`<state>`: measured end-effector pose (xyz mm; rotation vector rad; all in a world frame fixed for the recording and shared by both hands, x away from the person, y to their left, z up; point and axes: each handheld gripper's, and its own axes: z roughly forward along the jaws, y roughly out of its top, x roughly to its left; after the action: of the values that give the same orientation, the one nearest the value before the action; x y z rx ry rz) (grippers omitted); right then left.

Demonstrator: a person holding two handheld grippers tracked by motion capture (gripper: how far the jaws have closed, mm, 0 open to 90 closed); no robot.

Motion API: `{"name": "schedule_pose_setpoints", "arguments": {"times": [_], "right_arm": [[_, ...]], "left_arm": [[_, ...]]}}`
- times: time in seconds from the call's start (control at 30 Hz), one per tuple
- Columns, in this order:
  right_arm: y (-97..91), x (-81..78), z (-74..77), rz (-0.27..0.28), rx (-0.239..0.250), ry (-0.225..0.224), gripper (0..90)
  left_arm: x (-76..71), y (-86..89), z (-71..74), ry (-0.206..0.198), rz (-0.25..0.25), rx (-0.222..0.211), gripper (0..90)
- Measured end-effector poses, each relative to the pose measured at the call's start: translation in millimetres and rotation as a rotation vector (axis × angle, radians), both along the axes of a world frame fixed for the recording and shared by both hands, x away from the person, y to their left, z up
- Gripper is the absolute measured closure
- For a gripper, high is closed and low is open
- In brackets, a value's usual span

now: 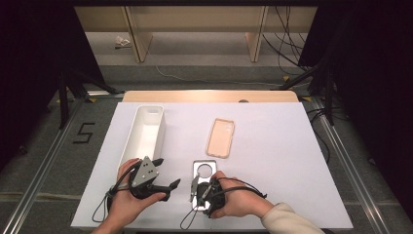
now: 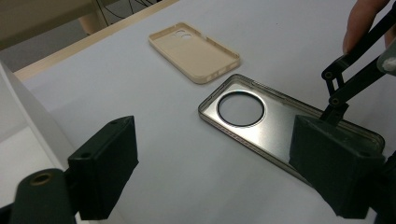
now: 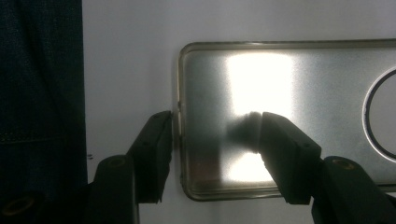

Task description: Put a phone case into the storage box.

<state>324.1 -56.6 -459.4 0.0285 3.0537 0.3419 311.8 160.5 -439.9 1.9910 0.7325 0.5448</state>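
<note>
A: How far along is the work looking?

B: Early, I'd judge. The right gripper [image 1: 195, 187] is straddling the near end wall of the silver phone case [image 2: 261, 122], which is lying flat near the table's [image 1: 272, 185] front edge, about midway along it. One pad is sitting outside the rim, the other inside over the case floor; the jaws are standing apart, not yet pinching.

A: And the left gripper [image 1: 165, 173]?

B: It is hovering with jaws apart and nothing between them, beside the near end of the white bin [image 1: 144, 131].

A: What's remaining?

B: Pinching and lifting, probably. The beige phone case [image 1: 220, 138] is lying untouched toward the middle.

A: The surroundings?

B: A white-covered table is standing on grey floor, with dark curtains at both sides and cables trailing behind.
</note>
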Motion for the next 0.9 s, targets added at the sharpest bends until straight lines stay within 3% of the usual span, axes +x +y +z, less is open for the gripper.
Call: {"name": "schedule_pose_setpoints", "arguments": {"times": [0.4,0.9], "right_arm": [[6.8,-6.7,2.6,0.066,-0.057,-0.018,59.5],[12.2,-15.6,2.4,0.106,-0.089,-0.056,69.8]], "left_arm": [[0.2,-0.1,-0.4,0.001,-0.002,0.003,14.8],[0.1,-0.5,-0.7,0.003,-0.006,0.003,14.8]]}}
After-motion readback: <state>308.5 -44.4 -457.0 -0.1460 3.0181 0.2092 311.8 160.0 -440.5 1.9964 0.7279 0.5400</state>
